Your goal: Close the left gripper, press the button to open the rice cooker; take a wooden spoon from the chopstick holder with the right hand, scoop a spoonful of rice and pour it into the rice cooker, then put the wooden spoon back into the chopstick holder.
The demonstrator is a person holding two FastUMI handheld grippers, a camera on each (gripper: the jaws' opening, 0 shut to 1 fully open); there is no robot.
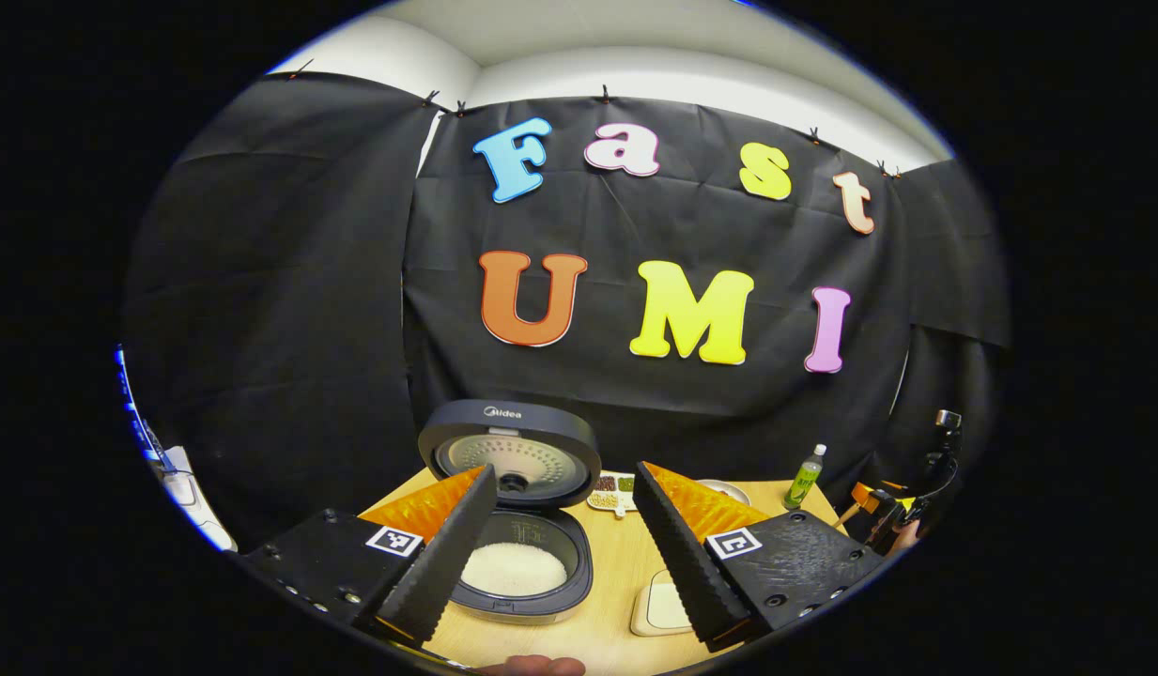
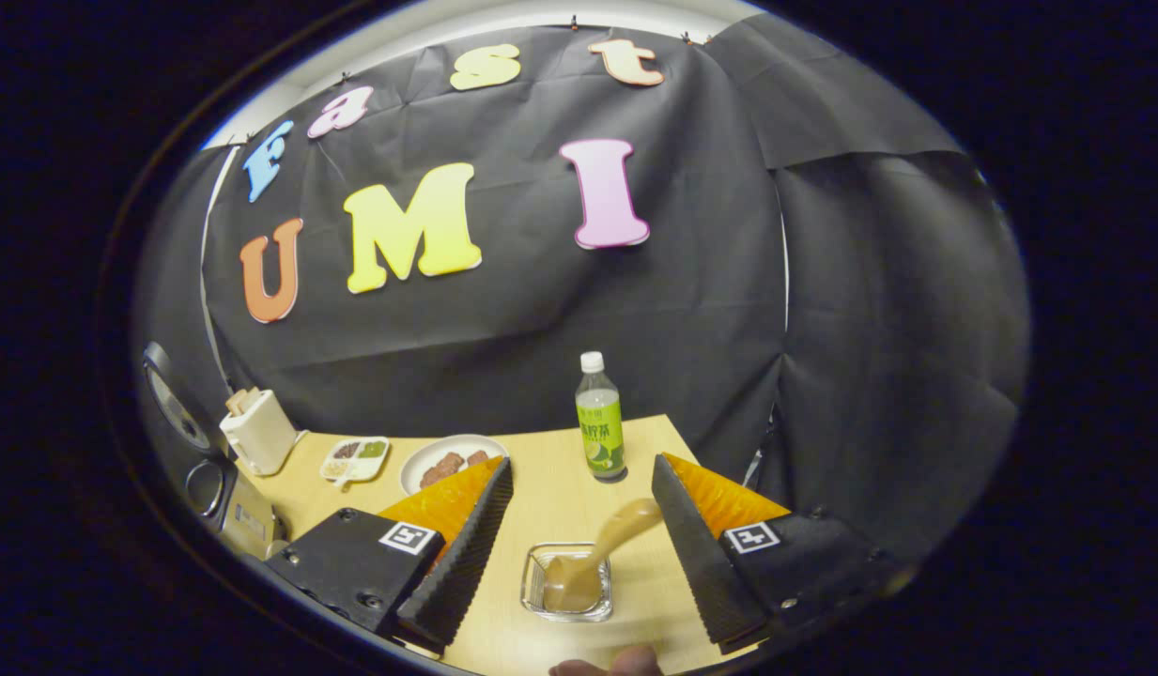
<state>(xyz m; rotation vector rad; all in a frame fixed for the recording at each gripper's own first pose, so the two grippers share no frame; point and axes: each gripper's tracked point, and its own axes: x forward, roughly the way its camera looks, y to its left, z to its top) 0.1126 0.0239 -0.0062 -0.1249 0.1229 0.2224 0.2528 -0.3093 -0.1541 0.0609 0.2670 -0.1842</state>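
Currently, in the left gripper view, the left gripper (image 1: 563,467) is spread wide and holds nothing. The dark grey round rice cooker (image 1: 532,601) sits just ahead at 11 o'clock, partly behind the left-hand finger. Its round lid (image 1: 510,441) stands up, and white rice (image 1: 517,566) lies in the pot. In the right gripper view the same cooker sits at the far edge around 9 o'clock. The cream boxy chopstick holder (image 2: 257,430) stands at 10 o'clock, well apart from the fingers, with something pale sticking out of its top. Next come a small white sectioned dish (image 2: 355,457) and a white round plate of brown food (image 2: 452,462), both at the back of the table. The right gripper (image 2: 580,460) is also wide open, its fingers far apart, so it has no two-sided grip on anything. Between the fingers, low at 6 o'clock, is a small clear square glass dish (image 2: 567,584) with the bowl of the light brown wooden spoon (image 2: 588,563) in it. The spoon looks blurred. Its long axis rises from the dish toward 1 o'clock, and the handle end is just beside the right-hand finger; I cannot tell if they touch. A green-labelled clear plastic bottle (image 2: 600,422) stands upright at 12 o'clock. The right gripper is far nearer the spoon, so it probably has to close on that slanted handle before swinging toward the holder at 10 o'clock. The surface is a pale wooden table (image 2: 550,498), and black cloth walls surround the booth.
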